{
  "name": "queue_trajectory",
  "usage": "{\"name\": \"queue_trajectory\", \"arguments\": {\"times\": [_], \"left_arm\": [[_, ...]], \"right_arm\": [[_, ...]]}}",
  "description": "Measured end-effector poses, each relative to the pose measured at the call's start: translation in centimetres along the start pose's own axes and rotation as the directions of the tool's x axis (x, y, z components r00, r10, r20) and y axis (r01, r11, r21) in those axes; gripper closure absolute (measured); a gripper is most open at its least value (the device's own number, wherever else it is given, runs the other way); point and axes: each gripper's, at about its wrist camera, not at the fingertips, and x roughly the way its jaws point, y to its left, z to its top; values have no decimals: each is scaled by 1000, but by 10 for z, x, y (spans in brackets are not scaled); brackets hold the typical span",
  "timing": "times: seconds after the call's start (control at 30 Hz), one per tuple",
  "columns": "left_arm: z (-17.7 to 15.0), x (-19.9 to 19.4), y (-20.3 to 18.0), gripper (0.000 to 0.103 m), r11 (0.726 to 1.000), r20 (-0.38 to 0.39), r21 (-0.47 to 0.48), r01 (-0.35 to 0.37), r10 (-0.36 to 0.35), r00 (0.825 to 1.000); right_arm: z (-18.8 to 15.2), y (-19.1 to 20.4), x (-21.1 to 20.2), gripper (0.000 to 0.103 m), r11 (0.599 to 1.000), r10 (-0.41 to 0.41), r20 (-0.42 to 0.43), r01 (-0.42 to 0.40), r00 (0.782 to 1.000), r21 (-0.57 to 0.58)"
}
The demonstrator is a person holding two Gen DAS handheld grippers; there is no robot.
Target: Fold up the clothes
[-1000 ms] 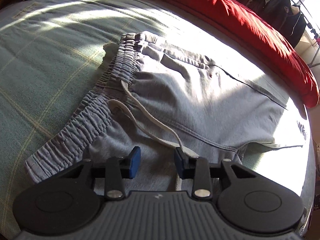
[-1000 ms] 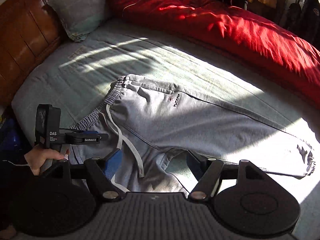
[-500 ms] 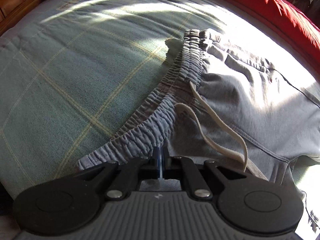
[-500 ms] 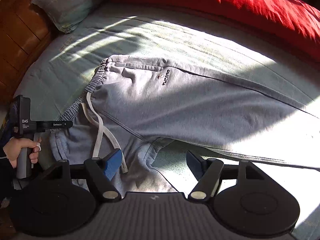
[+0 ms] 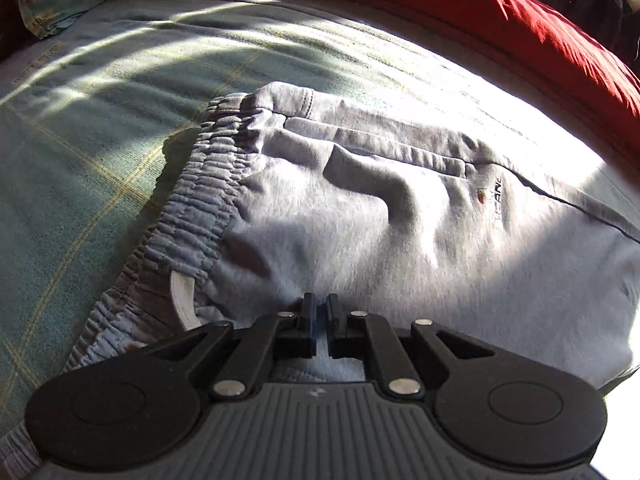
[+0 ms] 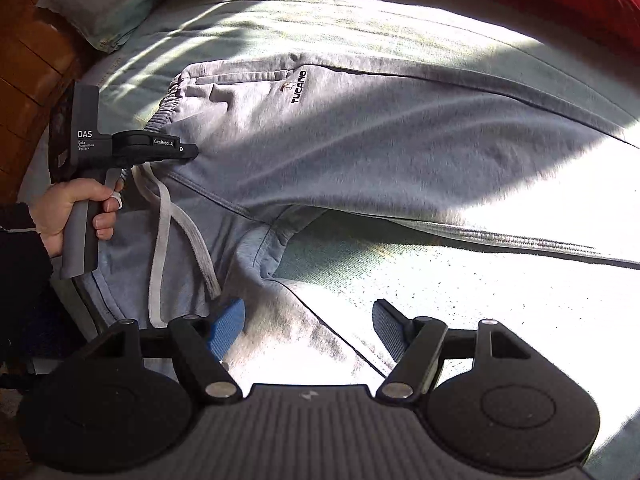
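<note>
Grey sweatpants (image 6: pixel 360 148) read TUCANO; left tongs (image 6: pixel 192 151) read DAS, GenRobot.AI

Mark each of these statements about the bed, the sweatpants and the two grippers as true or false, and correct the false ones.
1. The grey sweatpants lie spread on the bed sheet. True.
2. The left gripper stands wide open above bare sheet. False: its jaws are shut, pinching sweatpants fabric near the waistband.
3. The right gripper is open, with the near trouser leg between its fingers. True.
4. The duvet at the far side of the bed is blue. False: it is red.
5. A white drawstring hangs loose from the waistband. True.
6. The sweatpants are already folded into a compact square. False: both legs are spread apart and no fold has been made.
</note>
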Motion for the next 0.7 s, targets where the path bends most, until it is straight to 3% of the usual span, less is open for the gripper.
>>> {"name": "queue_trajectory", "arguments": {"times": [0.1, 0.23, 0.27, 0.47, 0.6, 0.7], "left_arm": [[15, 7, 5, 97, 998, 29, 37, -41, 40, 999], [17, -7, 1, 97, 998, 60, 67, -8, 4, 998], [13, -15, -2, 96, 997, 78, 83, 6, -12, 997], [-34, -54, -23, 95, 977, 75, 131, 169, -180, 981], [-70, -66, -36, 95, 938, 26, 192, 290, -300, 954], [-90, -70, -38, 95, 913, -5, 242, 328, -337, 941]], "right_arm": [[-8, -3, 7, 32, 1000, 15, 29, -15, 999, 2], [-6, -4, 24, 56, 999, 43, 34, -44, 999, 28], [-4, -3, 30, 58, 998, 50, 34, -52, 998, 41], [15, -1, 62, 60, 988, 113, 56, -118, 992, 96], [30, -4, 90, 59, 979, 148, 37, -152, 988, 137], [35, -10, 113, 59, 964, 179, 8, -177, 984, 199]]}}
